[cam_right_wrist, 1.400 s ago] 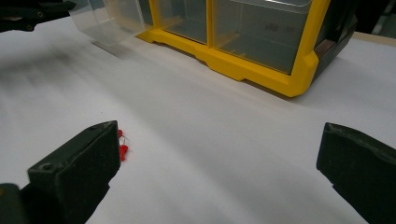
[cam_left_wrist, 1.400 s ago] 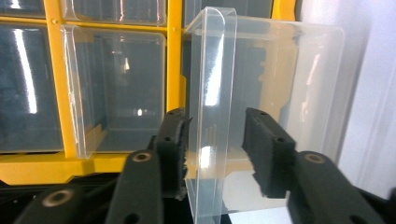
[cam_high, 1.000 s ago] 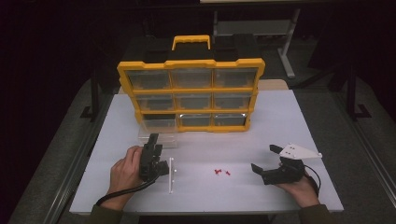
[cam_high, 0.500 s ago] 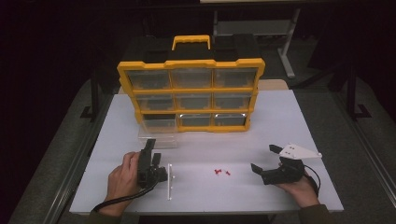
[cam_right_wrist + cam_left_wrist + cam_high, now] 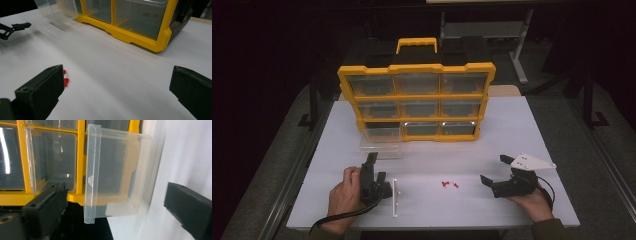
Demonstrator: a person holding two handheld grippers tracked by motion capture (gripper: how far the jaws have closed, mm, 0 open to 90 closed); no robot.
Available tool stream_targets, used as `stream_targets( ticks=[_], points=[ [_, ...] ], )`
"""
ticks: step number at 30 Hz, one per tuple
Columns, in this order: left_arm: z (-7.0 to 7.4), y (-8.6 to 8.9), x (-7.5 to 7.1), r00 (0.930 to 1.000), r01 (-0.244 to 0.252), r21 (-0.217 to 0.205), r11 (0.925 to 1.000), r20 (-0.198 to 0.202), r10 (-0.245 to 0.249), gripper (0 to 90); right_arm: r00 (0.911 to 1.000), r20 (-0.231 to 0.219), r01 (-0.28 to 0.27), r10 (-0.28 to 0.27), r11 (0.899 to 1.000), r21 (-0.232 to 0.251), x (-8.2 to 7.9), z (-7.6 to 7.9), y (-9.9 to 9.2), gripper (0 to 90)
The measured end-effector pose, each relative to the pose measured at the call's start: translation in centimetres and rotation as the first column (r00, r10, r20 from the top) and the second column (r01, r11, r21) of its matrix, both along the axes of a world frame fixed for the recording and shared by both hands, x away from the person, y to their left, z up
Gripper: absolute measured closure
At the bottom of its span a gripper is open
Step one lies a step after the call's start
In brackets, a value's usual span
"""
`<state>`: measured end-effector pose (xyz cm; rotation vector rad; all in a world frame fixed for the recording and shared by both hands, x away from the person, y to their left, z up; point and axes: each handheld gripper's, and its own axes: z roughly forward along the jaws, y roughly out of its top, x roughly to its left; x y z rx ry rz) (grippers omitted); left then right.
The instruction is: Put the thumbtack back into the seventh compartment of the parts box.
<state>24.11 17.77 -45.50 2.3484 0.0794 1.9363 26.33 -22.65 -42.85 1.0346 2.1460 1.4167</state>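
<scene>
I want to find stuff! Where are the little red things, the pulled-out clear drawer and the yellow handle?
little red things (image 5: 449, 184), high view, middle of cluster.
clear drawer (image 5: 112, 170), left gripper view, its clear wall.
yellow handle (image 5: 416, 42), high view, top bar.

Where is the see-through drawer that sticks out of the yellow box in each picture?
High view: the clear drawer sits left of middle, pulled out of the bottom-left slot of the yellow box.
Left gripper view: the drawer is in the middle, turned sideways, between the black jaws.
Right gripper view: it is at the top left.
Shared landmark: the yellow box frame beside the drawer.
</scene>
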Motion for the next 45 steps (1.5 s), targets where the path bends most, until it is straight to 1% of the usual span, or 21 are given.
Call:
stream_targets(
  ticks=[3,5,7,9,12,15,18,20,23,24,26,29,31,34,36,37,40,41,43,44,45],
  points=[
    [0.0,0.0,0.0,1.0,-0.005,-0.011,0.9999,-0.004,0.005,0.1,1.0,-0.003,0.0,0.0,1.0,0.003,0.0,0.0,-0.1,0.0],
    [0.0,-0.1,0.0,1.0,-0.008,-0.017,0.9998,-0.006,0.007,0.0,1.0,-0.003,0.0,0.0,1.0,0.003,0.0,0.0,0.0,0.0],
    [0.0,-0.1,0.0,0.9999,-0.004,-0.035,0.9994,-0.011,0.003,0.0,1.0,0.001,-0.001,0.001,1.0,0.002,0.0,0.0,0.0,0.0],
    [0.0,-0.1,0.1,0.9999,-0.004,-0.037,0.9993,-0.014,0.003,0.0,1.0,0.002,-0.003,0.003,1.0,0.0,0.0,0.0,0.0,0.0],
    [0.1,-0.2,0.1,0.9998,-0.006,-0.058,0.9983,-0.021,0.005,0.0,1.0,-0.005,0.0,0.0,1.0,0.004,0.0,0.0,0.0,0.0],
    [0.2,-0.2,0.1,0.9995,-0.012,-0.097,0.9952,-0.03,0.009,0.0,1.0,-0.004,0.001,-0.001,1.0,0.007,0.0,0.0,0.0,0.0],
    [0.3,-0.1,0.2,0.9989,-0.027,-0.122,0.9922,-0.041,0.022,0.0,1.0,-0.006,-0.001,0.001,1.0,-0.001,0.0,0.0,0.1,0.0],
    [0.4,0.0,0.3,0.9984,-0.035,-0.15,0.9881,-0.048,0.029,0.0,1.0,-0.006,-0.003,0.003,1.0,-0.003,0.0,-0.1,0.1,0.0],
    [0.6,0.1,0.4,0.9972,-0.055,-0.179,0.9823,-0.061,0.044,0.0,1.0,-0.006,-0.004,0.004,1.0,-0.006,0.0,-0.1,0.1,0.0],
    [0.8,0.2,0.4,0.9961,-0.066,-0.178,0.9818,-0.07,0.054,0.0,1.0,-0.006,-0.004,0.004,1.0,-0.006,0.0,-0.1,0.1,0.0],
    [0.8,0.3,0.5,0.9959,-0.068,-0.218,0.9736,-0.073,0.053,0.0,1.0,-0.006,-0.004,0.004,1.0,-0.005,0.0,-0.1,0.1,0.0],
    [1.1,0.4,0.5,0.9942,-0.086,-0.236,0.9679,-0.083,0.068,0.0,1.0,-0.007,-0.004,0.004,1.0,-0.007,0.0,-0.1,0.1,0.0],
    [1.2,0.4,0.5,0.994,-0.09,-0.261,0.9612,-0.084,0.071,0.0,1.0,-0.006,-0.005,0.005,1.0,-0.007,0.0,-0.1,0.1,0.0],
    [1.4,0.6,0.6,0.9937,-0.096,-0.282,0.9547,-0.083,0.075,0.0,1.0,-0.007,-0.005,0.005,1.0,-0.006,0.0,-0.1,0.1,0.0],
    [1.4,0.6,0.6,0.9938,-0.097,-0.307,0.9469,-0.082,0.075,0.0,1.0,-0.007,-0.005,0.005,1.0,-0.007,0.0,-0.1,0.1,0.0],
    [1.5,0.6,0.6,0.9927,-0.105,-0.304,0.9467,-0.088,0.082,0.0,1.0,-0.007,-0.006,0.006,1.0,-0.008,0.0,-0.1,0.1,0.0],
    [1.7,0.8,0.7,0.9923,-0.109,-0.335,0.9359,-0.093,0.082,0.0,1.0,-0.006,-0.005,0.005,1.0,-0.007,0.0,-0.1,0.1,0.0],
    [1.7,0.8,0.7,0.9911,-0.116,-0.346,0.931,-0.102,0.086,0.0,1.0,-0.007,-0.004,0.004,1.0,-0.008,0.0,-0.1,0.1,0.0],
    [1.8,1.0,0.8,0.9894,-0.127,-0.353,0.9271,-0.112,0.093,0.0,1.0,-0.006,-0.004,0.004,1.0,-0.008,0.0,-0.1,0.1,0.0],
    [1.8,1.1,0.9,0.9885,-0.132,-0.364,0.9219,-0.118,0.095,0.0,1.0,-0.006,-0.004,0.004,1.0,-0.008,0.0,-0.1,0.1,0.0],
    [1.9,1.2,0.9,0.9882,-0.133,-0.368,0.9201,-0.121,0.095,0.0,1.0,-0.006,-0.004,0.004,1.0,-0.008,0.0,-0.1,0.1,0.0]
  ],
)
